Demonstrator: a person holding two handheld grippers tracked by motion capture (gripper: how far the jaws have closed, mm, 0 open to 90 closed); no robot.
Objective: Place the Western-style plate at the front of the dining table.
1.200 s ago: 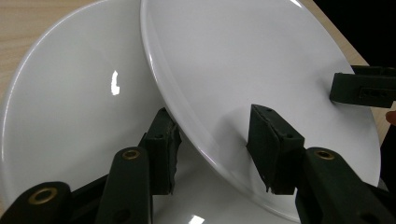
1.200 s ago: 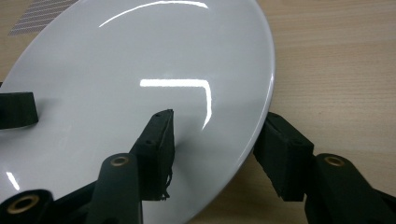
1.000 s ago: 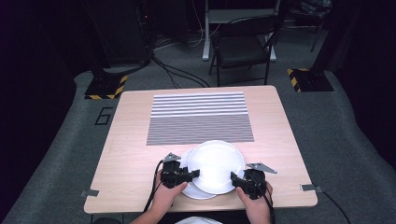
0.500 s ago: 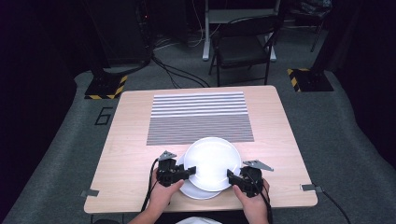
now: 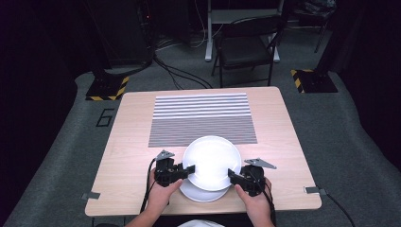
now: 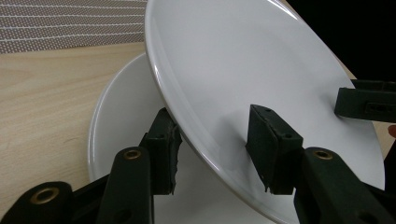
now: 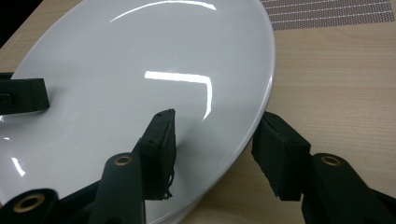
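High view: top plate (image 5: 211, 161) lifted off lower plate (image 5: 201, 193), between left gripper (image 5: 189, 169) and right gripper (image 5: 232, 174), both clenched on opposite rims, jaws just closing. Glazed ceramic: stiff, slippery, breakable; hold rims.

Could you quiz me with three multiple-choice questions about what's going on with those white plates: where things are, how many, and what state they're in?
1. Where does the striped mat lie?
A. beyond the plates
B. under the person's hands
C. on the floor

2. How many white plates are there?
A. one
B. two
C. four

3. How is the upper plate held?
A. flat on the mat
B. lying free on the lower plate
C. tilted, gripped at opposite rims

Answers: 1 A, the mat sits farther up the table. 2 B, one lifted above another. 3 C, the left gripper and right gripper straddle its rim with their fingers.
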